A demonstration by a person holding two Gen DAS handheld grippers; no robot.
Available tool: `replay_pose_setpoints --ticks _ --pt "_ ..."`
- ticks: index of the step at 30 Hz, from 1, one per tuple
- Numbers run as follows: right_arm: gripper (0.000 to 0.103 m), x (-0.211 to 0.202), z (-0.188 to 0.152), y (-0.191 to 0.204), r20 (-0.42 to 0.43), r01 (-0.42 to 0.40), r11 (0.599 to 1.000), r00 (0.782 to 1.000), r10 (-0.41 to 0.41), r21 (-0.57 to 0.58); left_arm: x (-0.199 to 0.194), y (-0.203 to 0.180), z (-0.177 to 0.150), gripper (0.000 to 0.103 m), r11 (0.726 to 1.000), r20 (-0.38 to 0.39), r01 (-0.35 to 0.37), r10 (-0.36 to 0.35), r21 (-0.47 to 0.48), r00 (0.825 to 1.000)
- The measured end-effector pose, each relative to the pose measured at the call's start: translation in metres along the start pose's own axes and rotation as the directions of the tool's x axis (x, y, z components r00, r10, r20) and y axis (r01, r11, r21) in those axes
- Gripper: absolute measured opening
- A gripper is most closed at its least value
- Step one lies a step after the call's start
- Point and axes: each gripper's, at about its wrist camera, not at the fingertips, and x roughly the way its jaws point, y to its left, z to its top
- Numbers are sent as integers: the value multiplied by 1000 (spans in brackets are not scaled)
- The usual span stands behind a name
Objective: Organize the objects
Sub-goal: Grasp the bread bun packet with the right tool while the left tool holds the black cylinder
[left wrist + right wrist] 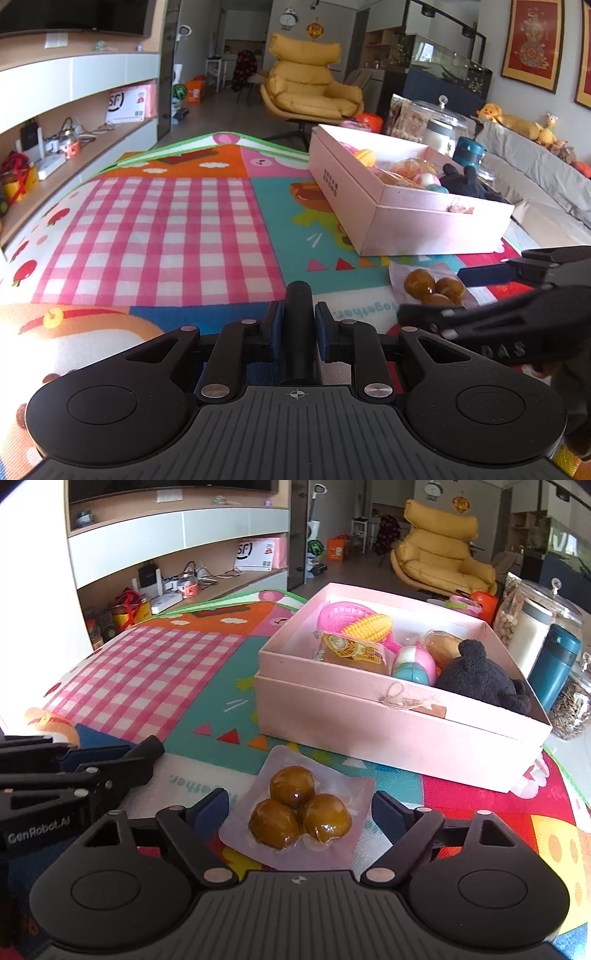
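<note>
A clear packet with three brown glazed balls [299, 806] lies on the play mat, just in front of the pink box [369, 734]. My right gripper [299, 808] is open, one blue pad on either side of the packet, and neither pad presses it. In the left wrist view the packet [432, 286] lies between the right gripper's fingers [480, 275]. My left gripper [299, 321] is shut on a black cylinder [299, 306] that sticks out forward. It hovers left of the packet, with the cylinder's tip [153, 746] showing.
The open pink box [436, 229] holds a toy corn [369, 626], a pink basket, a snack packet, a pastel egg [412, 666] and a dark plush [480, 679]. Jars and a teal flask [554, 668] stand right of it. Shelving runs along the left; a yellow armchair [306, 88] stands behind.
</note>
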Motion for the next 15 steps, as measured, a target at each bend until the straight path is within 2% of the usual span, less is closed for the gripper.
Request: replay_pose_setpoints --ticks 6,9,13,15 --pt "81 -18 -17 0 36 26 995 999 -23 -98 0 0 0 22 1000 -1 0 0 0 1000" --pt "91 -18 -17 -10 22 34 998 999 -33 -51 0 0 0 22 1000 0 -3 3 -1 1000" --pt "92 -8 -12 -20 -15 -3 997 1000 5 72 0 -1 0 22 1000 1 -9 9 2 1000" --pt "93 -4 -10 -14 -5 4 998 1000 -3 69 0 -1 0 22 1000 1 -8 8 1 1000"
